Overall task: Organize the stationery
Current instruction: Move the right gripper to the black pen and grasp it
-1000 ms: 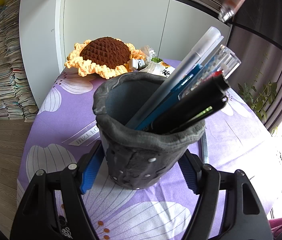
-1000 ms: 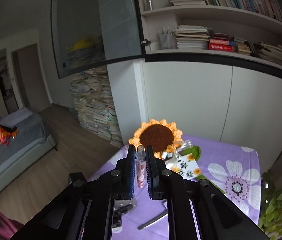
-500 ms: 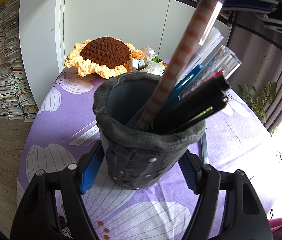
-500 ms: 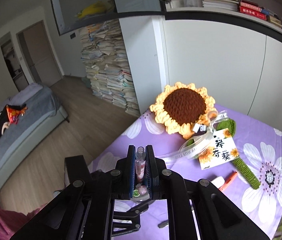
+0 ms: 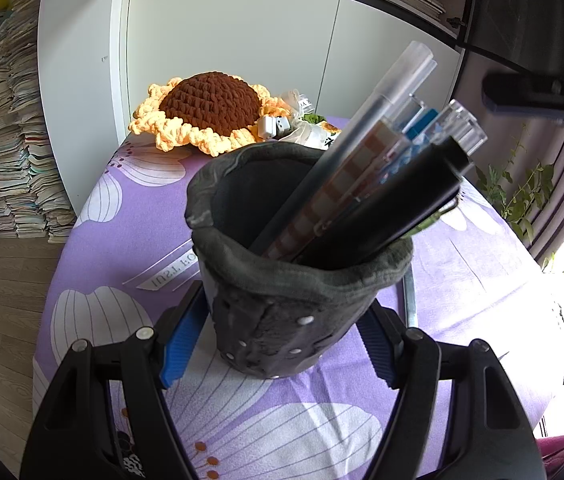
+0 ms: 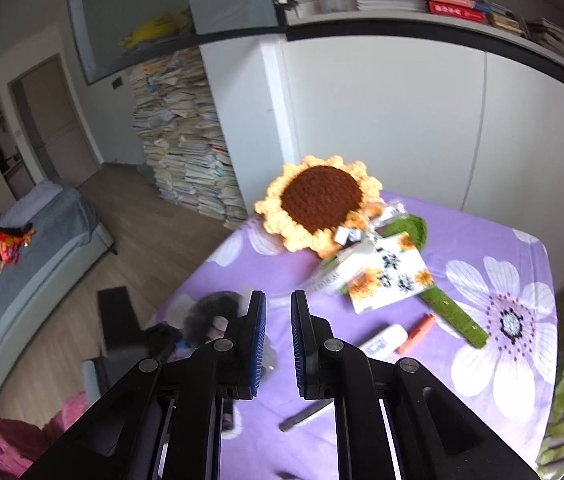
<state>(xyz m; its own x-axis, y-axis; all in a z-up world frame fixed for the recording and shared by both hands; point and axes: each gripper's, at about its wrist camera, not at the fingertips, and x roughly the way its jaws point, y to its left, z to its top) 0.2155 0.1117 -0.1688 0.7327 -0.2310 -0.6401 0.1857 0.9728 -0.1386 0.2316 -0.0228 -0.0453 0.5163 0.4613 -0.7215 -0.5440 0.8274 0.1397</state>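
My left camera sits low on the bench, close behind the pen holder, facing the cabinets, while my right camera looks down from higher up, both views sharing the crocheted sunflower.

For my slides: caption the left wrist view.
Left gripper clamps a grey pen cup full of pens on a purple floral cloth.

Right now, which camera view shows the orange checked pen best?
The left wrist view: the orange checked pen stands close and sharp in the grey pen holder. The right wrist view shows only a blurred holder.
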